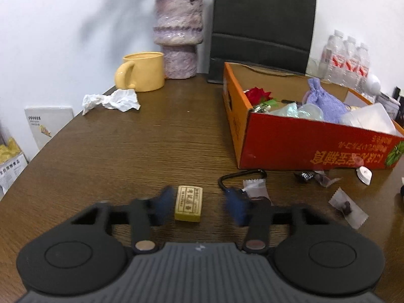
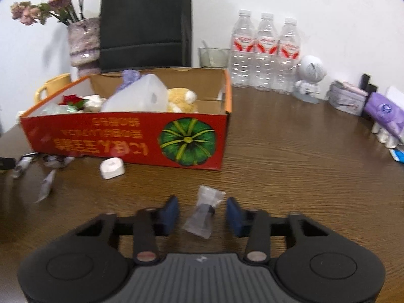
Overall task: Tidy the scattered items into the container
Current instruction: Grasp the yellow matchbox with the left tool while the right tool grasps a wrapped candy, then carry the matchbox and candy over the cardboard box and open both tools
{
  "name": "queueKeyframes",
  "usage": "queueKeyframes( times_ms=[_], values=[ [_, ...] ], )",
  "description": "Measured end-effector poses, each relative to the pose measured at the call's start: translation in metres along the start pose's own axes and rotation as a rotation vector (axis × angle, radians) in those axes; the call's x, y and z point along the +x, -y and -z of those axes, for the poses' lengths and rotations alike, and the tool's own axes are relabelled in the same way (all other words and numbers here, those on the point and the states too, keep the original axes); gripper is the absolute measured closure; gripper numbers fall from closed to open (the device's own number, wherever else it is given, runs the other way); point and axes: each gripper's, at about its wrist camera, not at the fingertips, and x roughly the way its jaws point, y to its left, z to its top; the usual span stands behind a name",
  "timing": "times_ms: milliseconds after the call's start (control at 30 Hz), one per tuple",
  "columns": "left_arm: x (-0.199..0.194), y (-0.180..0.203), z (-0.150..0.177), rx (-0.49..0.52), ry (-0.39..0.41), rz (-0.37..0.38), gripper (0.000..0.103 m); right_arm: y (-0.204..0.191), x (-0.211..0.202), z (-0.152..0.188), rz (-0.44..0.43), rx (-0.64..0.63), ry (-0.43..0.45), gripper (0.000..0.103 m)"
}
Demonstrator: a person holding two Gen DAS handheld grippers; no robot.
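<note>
The red box (image 2: 126, 136) already holds several things; in front of it, both spread-apart grippers straddle a yellow block (image 1: 188, 203) and a wrapped candy (image 2: 204, 212), neither gripped.

Three water bottles (image 2: 265, 50) are standing just right of the red cardboard box (image 2: 126, 136). One yellow mug (image 1: 141, 72) and one marbled vase (image 1: 178, 32) are sitting left of the box. Four wrapped candies (image 1: 347, 207) are lying in front of it, along with one carabiner (image 1: 240, 176), one white case (image 2: 112, 168) and one yellow block (image 1: 188, 203). One crumpled tissue (image 1: 111, 101) is lying left of the box.
</note>
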Motion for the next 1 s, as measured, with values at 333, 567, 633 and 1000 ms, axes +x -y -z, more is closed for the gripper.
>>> queueKeyframes(
  times_ms=[333, 567, 633, 1000],
  values=[
    [-0.006, -0.002, 0.003, -0.026, 0.023, 0.024, 0.082, 0.007, -0.006, 0.001, -0.024, 0.042, 0.033, 0.089],
    [-0.017, 0.0, -0.001, -0.03, 0.08, 0.025, 0.082, 0.009, -0.015, -0.002, -0.035, 0.05, 0.075, 0.089],
    [-0.025, 0.001, -0.007, -0.031, 0.109, 0.041, 0.082, 0.011, -0.022, -0.007, -0.037, 0.056, 0.103, 0.089],
    [-0.04, 0.029, -0.102, 0.016, 0.368, 0.136, 0.082, 0.004, -0.033, -0.083, -0.072, 0.005, 0.286, 0.089]
  ],
)
